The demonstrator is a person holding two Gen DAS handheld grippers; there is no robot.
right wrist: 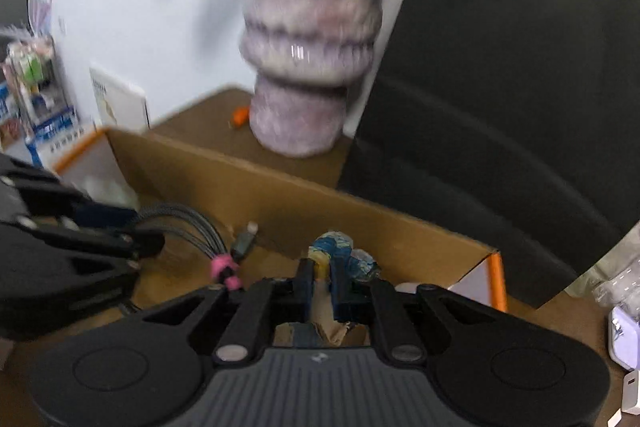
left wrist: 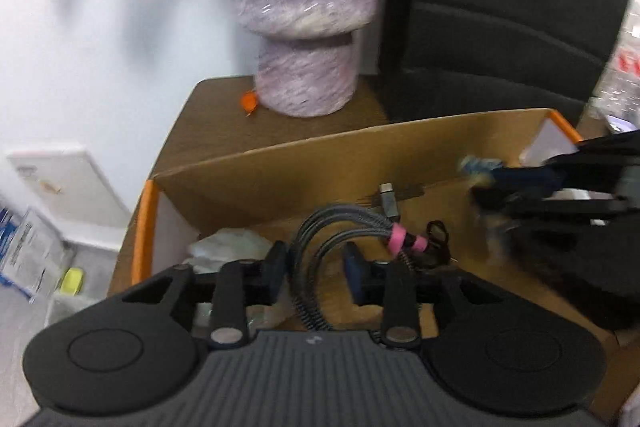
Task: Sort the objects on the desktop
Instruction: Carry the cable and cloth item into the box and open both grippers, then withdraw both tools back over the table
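Note:
An open cardboard box with orange edges sits on a brown desk; it also shows in the right wrist view. My left gripper is open over the box, its fingers either side of a coiled grey braided cable bound with pink ties, which lies in the box. The cable also shows in the right wrist view. My right gripper is shut on a blue and yellow crumpled wrapper, held over the box's right part. It shows in the left wrist view too.
A fuzzy purple cat-scratcher post stands behind the box with a small orange item beside it. A black office chair is at the right. Clear plastic bottles and white items lie at the far right.

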